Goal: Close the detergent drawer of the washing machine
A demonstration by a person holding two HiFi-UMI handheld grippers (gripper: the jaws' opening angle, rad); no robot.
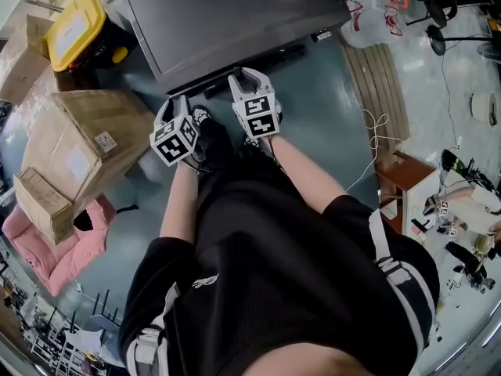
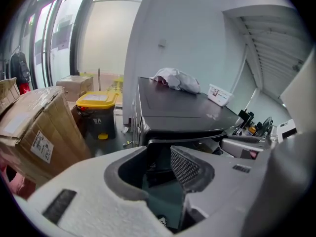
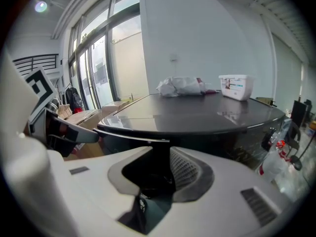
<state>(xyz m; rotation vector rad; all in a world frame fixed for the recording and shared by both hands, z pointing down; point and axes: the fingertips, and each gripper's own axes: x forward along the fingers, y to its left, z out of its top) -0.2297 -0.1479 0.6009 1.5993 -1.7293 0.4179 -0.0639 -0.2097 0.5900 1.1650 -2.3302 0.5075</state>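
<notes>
The washing machine (image 1: 235, 14) is dark grey and fills the top middle of the head view. A dark strip (image 1: 243, 63) runs along its front under the lid; I cannot tell the detergent drawer apart there. In the left gripper view a dark panel with a pale rim (image 2: 185, 138) juts out just under the lid's front edge. My left gripper (image 1: 174, 106) (image 2: 158, 167) is open and empty, a little short of the machine's front. To its right, my right gripper (image 1: 249, 77) (image 3: 158, 174) is also open and empty, its tips at the front edge.
Cardboard boxes (image 1: 78, 143) stand close on the left, a yellow-lidded bin (image 1: 74, 26) behind them. A crumpled white cloth (image 2: 177, 79) and a white tub (image 3: 236, 87) lie on the machine's top. A wooden stool (image 1: 403, 182) and a cable are at the right.
</notes>
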